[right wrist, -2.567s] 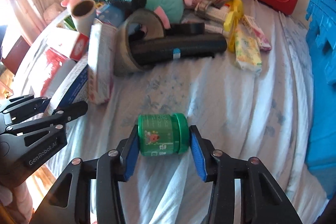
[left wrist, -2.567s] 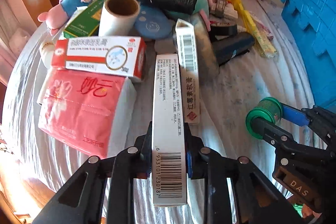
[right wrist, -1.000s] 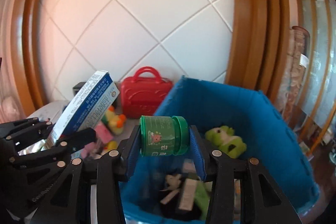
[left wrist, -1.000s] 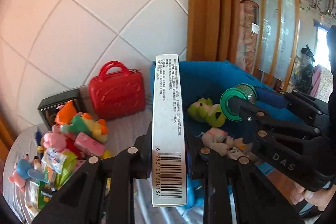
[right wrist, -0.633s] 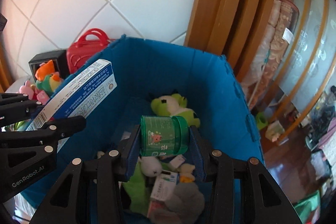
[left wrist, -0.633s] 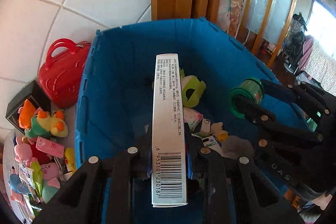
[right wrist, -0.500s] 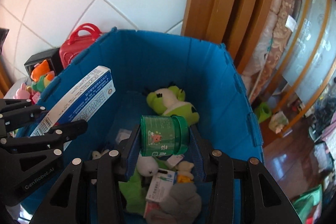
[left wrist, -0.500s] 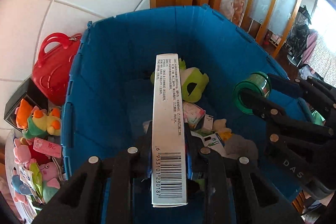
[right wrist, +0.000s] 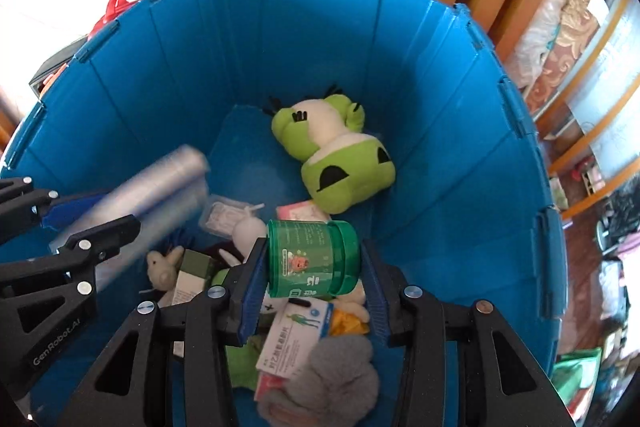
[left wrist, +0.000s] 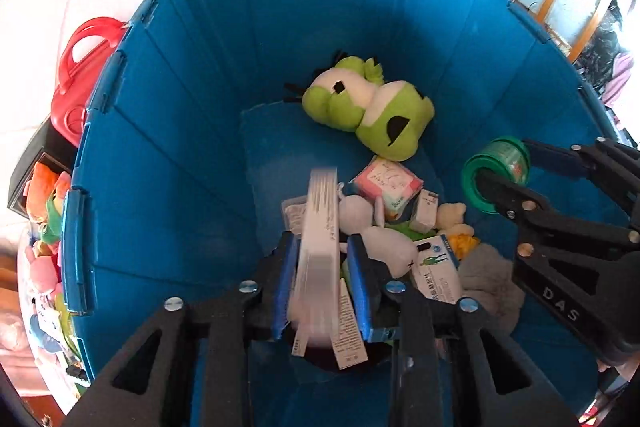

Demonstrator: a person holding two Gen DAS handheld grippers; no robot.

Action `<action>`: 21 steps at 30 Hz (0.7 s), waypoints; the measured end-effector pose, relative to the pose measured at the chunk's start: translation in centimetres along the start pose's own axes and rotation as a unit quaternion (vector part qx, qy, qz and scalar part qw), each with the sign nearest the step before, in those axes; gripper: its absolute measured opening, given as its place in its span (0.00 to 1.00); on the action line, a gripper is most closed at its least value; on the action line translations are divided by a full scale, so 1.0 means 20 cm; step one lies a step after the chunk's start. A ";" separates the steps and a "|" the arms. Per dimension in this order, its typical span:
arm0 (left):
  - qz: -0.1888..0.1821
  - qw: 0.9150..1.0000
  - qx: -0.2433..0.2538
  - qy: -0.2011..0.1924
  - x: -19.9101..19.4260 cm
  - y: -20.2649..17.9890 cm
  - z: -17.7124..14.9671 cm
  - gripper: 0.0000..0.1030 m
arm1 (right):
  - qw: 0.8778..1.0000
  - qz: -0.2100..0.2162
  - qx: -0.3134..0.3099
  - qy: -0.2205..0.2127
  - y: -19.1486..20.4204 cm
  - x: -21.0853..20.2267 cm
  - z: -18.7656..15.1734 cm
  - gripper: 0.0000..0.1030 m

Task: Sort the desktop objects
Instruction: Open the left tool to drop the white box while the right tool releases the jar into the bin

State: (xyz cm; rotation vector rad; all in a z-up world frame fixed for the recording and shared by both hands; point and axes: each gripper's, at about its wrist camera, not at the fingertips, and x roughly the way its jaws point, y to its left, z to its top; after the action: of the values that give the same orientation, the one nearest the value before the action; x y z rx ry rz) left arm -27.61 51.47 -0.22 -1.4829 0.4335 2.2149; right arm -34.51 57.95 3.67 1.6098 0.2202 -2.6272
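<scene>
Left wrist view: the left hand-held gripper [left wrist: 322,279] hangs over the blue bin [left wrist: 168,131]; its jaws have just been opening, and the blurred white carton [left wrist: 318,247] slips loose between them.

Right wrist view: the right hand-held gripper [right wrist: 312,279] clamps the green jar [right wrist: 312,259] above the bin's contents.

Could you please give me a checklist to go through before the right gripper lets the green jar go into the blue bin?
1. green jar clamped in the right gripper: ok.
2. Jar over the inside of the blue bin: ok.
3. left gripper releasing: ok; its fingers have just been opening, with the blurred white box between them.
4. Box clear of the left fingers: not ok.
5. Grippers apart: ok.
6. Safe landing spot: cannot tell; cartons and plush toys lie below.
</scene>
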 end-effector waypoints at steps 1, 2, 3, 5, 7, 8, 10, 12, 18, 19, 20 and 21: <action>-0.001 1.000 -0.002 0.003 0.01 0.01 0.00 0.33 | 1.000 0.000 -0.001 -0.001 0.00 0.00 0.00 0.43; -0.004 1.000 -0.005 0.004 0.02 0.02 0.00 0.38 | 1.000 -0.002 -0.002 -0.004 0.00 -0.01 0.01 0.44; -0.005 1.000 -0.008 0.005 0.02 0.04 0.01 0.41 | 1.000 -0.002 -0.002 -0.006 0.00 -0.01 0.01 0.47; -0.003 1.000 -0.012 0.007 0.02 0.06 0.01 0.53 | 1.000 0.000 0.000 -0.009 -0.02 -0.01 0.03 0.61; -0.001 1.000 -0.013 0.004 0.01 0.06 0.01 0.55 | 1.000 -0.002 0.001 -0.012 -0.02 -0.01 0.04 0.81; -0.002 1.000 -0.013 0.002 0.00 0.06 0.01 0.55 | 1.000 -0.003 0.002 -0.013 -0.03 -0.02 0.04 0.82; -0.001 1.000 -0.012 -0.003 -0.02 0.07 0.00 0.55 | 1.000 -0.005 0.002 -0.015 -0.03 -0.03 0.04 0.83; 0.000 1.000 -0.009 -0.012 -0.05 0.06 0.00 0.55 | 1.000 -0.007 0.006 -0.015 -0.04 -0.04 0.04 0.86; -0.004 0.997 -0.016 -0.070 -0.29 0.13 -0.09 0.55 | 0.999 0.001 0.004 -0.032 -0.02 -0.17 0.03 1.00; -0.007 0.996 -0.019 -0.084 -0.34 0.16 -0.12 0.55 | 0.999 0.006 0.002 -0.037 0.00 -0.21 0.03 1.00; -0.008 0.995 -0.022 -0.098 -0.40 0.19 -0.15 0.55 | 0.999 0.012 -0.002 -0.044 0.02 -0.26 0.03 1.00; -0.010 0.993 -0.026 -0.111 -0.46 0.23 -0.17 0.55 | 0.998 0.017 -0.006 -0.052 0.04 -0.30 0.03 1.00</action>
State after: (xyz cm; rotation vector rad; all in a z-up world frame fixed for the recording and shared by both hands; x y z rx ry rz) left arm -24.15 44.22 7.06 -1.2409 0.2898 2.3576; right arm -32.17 56.96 9.18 1.4555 0.2017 -2.6683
